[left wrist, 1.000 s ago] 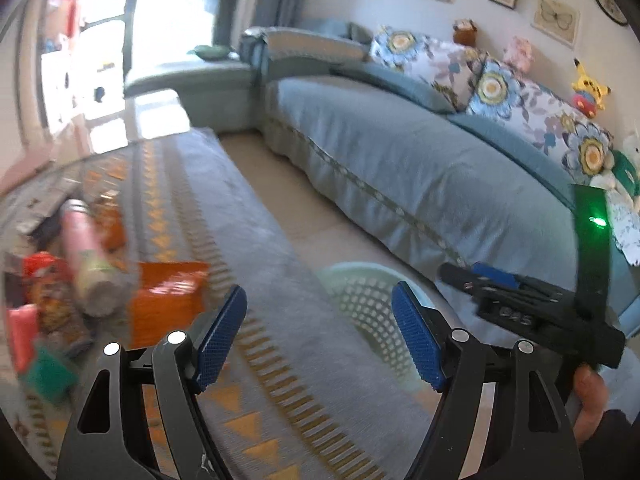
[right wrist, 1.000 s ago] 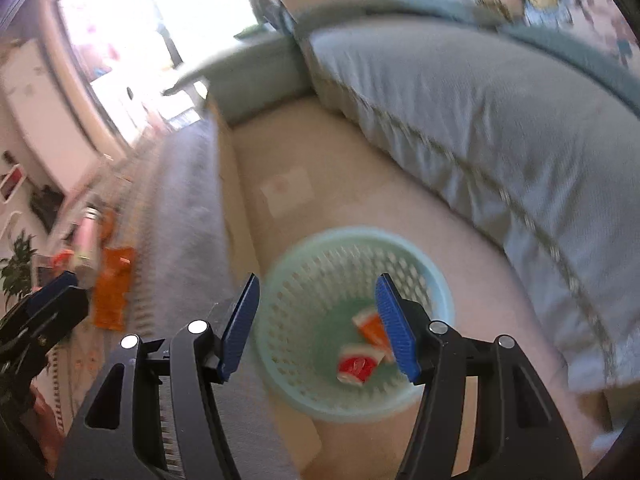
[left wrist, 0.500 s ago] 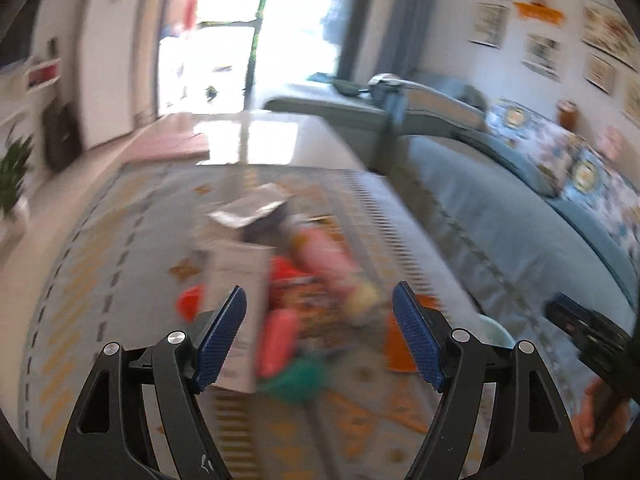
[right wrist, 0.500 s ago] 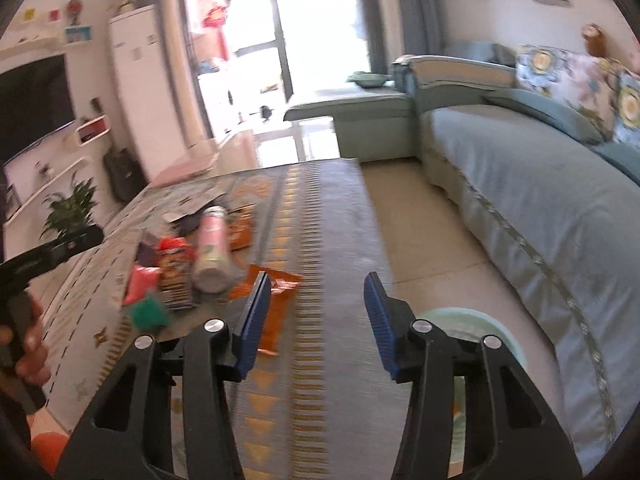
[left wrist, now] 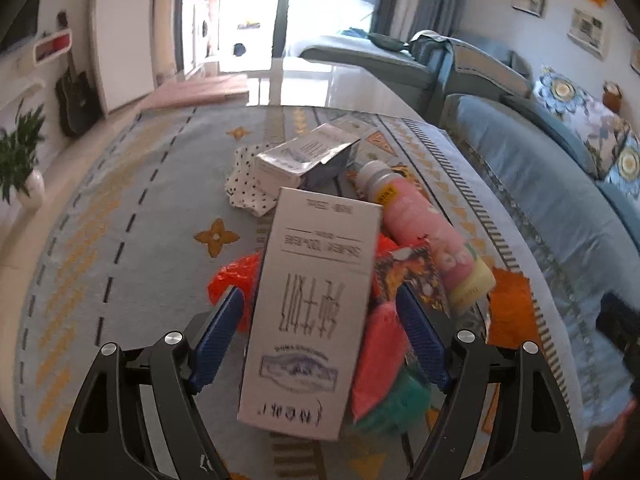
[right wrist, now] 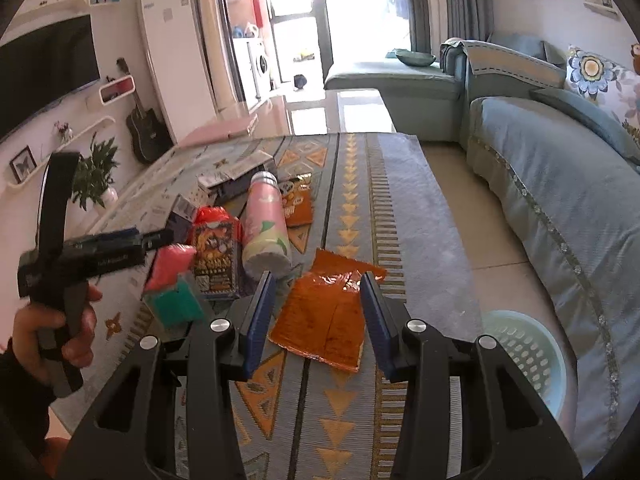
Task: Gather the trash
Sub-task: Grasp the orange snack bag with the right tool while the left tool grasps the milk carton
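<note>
A heap of trash lies on the patterned tablecloth (left wrist: 132, 216). In the left wrist view a tall white carton (left wrist: 312, 312) lies between the open fingers of my left gripper (left wrist: 320, 332). Beside it are a pink bottle (left wrist: 428, 236), a red and green sponge (left wrist: 384, 372) and a snack packet (left wrist: 408, 276). In the right wrist view my right gripper (right wrist: 316, 312) is open over a flat orange wrapper (right wrist: 324, 316). The left gripper (right wrist: 100, 256) shows there at the left, near the pink bottle (right wrist: 264, 224). The green basket (right wrist: 524, 360) stands on the floor at the right.
A grey box (left wrist: 308, 156) and a dotted cloth (left wrist: 244, 184) lie at the far side of the heap. A blue sofa (right wrist: 560, 184) runs along the right. A strip of floor (right wrist: 472, 208) separates table and sofa.
Both grippers have swung from the basket on the floor to the table. The left one has closed in on the white carton, the right one on the orange wrapper.
</note>
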Demonstrator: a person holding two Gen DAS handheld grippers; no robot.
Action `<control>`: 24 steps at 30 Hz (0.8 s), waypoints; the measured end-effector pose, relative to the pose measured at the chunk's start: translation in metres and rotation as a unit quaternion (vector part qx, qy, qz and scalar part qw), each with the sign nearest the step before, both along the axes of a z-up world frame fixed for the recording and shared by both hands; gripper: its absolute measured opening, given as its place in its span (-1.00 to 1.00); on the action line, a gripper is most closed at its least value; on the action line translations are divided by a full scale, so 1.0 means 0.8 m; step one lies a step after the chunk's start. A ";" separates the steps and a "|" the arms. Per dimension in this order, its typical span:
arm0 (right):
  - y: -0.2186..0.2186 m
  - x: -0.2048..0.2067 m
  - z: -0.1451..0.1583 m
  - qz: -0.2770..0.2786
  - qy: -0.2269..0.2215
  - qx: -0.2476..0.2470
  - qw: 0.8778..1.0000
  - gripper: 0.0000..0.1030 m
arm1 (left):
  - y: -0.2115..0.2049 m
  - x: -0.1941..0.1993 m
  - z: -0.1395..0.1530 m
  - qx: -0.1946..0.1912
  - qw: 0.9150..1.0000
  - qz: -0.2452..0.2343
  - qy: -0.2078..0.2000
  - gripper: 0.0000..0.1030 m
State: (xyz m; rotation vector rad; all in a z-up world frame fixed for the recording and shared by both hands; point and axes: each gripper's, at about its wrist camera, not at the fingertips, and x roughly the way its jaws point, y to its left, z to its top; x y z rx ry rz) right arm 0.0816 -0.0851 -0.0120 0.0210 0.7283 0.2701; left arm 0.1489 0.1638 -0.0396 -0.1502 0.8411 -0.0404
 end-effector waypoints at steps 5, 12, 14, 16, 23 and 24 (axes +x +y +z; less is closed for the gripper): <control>-0.009 0.029 -0.026 -0.034 0.053 0.040 0.997 0.09 | 0.008 0.005 -0.016 -0.037 0.999 0.011 0.014 0.49; 0.007 0.061 -0.070 -0.056 0.114 0.044 0.991 0.10 | 0.021 -0.005 -0.021 -0.059 0.998 0.016 0.006 0.18; 0.012 0.066 -0.080 -0.061 0.125 0.035 0.990 0.10 | 0.023 -0.012 -0.015 -0.056 0.998 0.024 -0.009 0.18; 0.016 0.073 -0.092 -0.069 0.140 0.027 0.987 0.16 | 0.027 -0.017 -0.008 -0.063 0.997 0.031 -0.022 0.18; 0.035 0.082 -0.101 -0.088 0.132 -0.016 0.987 0.14 | 0.020 -0.036 0.021 -0.061 0.995 0.025 -0.074 0.18; 0.038 0.082 -0.100 -0.088 0.126 -0.031 0.988 -0.24 | 0.017 -0.036 0.023 -0.058 0.995 0.023 -0.077 0.18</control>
